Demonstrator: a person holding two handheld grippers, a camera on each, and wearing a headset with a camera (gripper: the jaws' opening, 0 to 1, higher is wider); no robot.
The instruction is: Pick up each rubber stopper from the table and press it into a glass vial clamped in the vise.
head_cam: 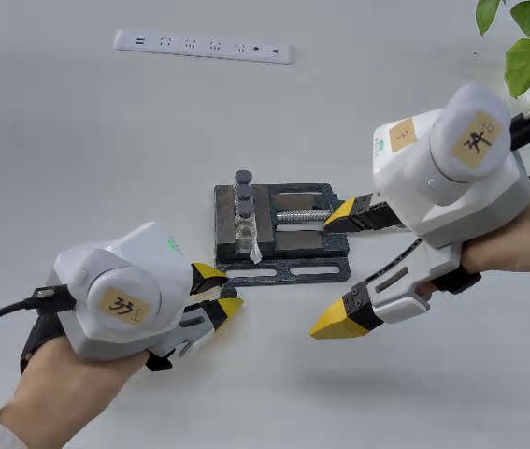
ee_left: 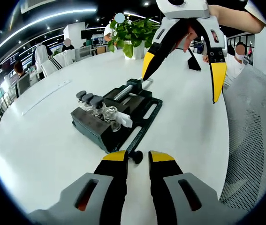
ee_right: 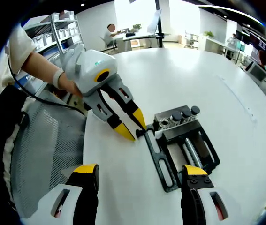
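Left gripper view: left claw (ee_left: 137, 154) is pinching stopper (ee_left: 136, 158) beside vise (ee_left: 100, 129).
Right claw (ee_left: 182, 80): hanging wide.
Next: likely pushing stopper into bare vial (ee_left: 110, 113).

**Vise between two grippers**

A vise (head_cam: 297, 241) sits mid-table (head_cam: 106, 140). A front-to-back row of glass vials (head_cam: 246, 229) stands clamped at its left end. Near-left of the vise is the left gripper (head_cam: 222, 290), a rubber stopper (head_cam: 228, 293) between its jaws; the right gripper (head_cam: 333, 271) is to the vise's right. A power strip (head_cam: 204, 45) lies far behind.
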